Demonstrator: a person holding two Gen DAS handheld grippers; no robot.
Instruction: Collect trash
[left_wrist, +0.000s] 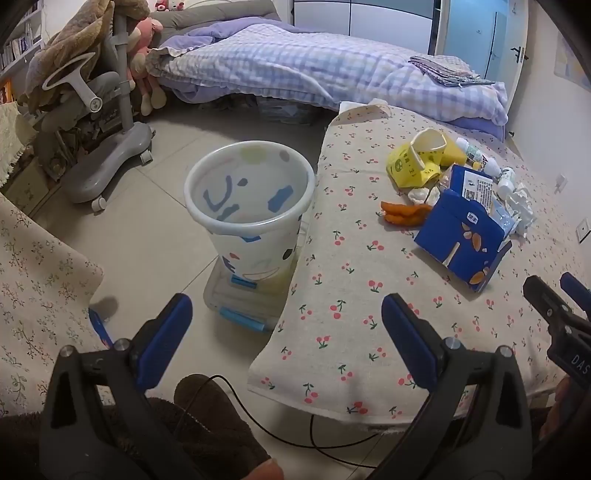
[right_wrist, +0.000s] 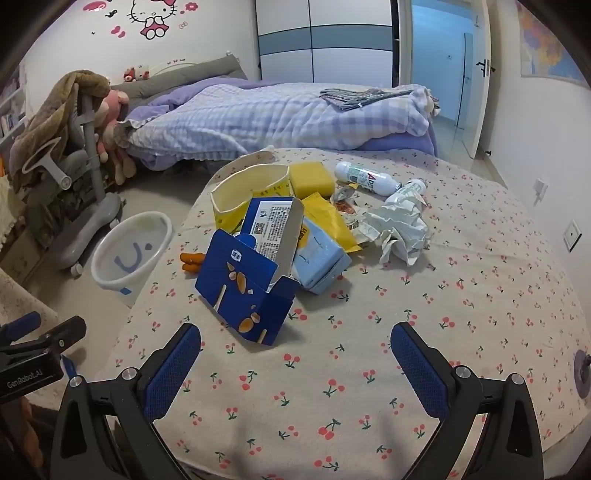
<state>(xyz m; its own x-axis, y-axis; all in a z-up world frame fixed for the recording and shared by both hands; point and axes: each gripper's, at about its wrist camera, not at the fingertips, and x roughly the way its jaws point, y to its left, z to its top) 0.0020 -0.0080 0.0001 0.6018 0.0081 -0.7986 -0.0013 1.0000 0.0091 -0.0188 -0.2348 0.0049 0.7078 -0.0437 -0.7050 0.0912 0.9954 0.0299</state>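
Observation:
A pile of trash lies on the cherry-print table (right_wrist: 332, 369): an open blue carton (right_wrist: 243, 295), a light blue pack (right_wrist: 321, 262), a yellow paper cup (right_wrist: 247, 195), a yellow sponge (right_wrist: 310, 179), crumpled white paper (right_wrist: 402, 229), two small white bottles (right_wrist: 365, 179) and orange peel (right_wrist: 190, 262). The white trash bin (left_wrist: 251, 199) stands on the floor left of the table. My left gripper (left_wrist: 288, 317) is open and empty, over the gap between bin and table edge. My right gripper (right_wrist: 295, 354) is open and empty, just short of the blue carton (left_wrist: 461, 240).
A bed with a checked purple quilt (right_wrist: 277, 118) stands behind the table. A grey wheeled chair (left_wrist: 107, 122) draped with a blanket stands at the left. A clear plastic box (left_wrist: 240, 299) sits under the bin. A black cable (left_wrist: 314, 435) hangs by the table's near edge.

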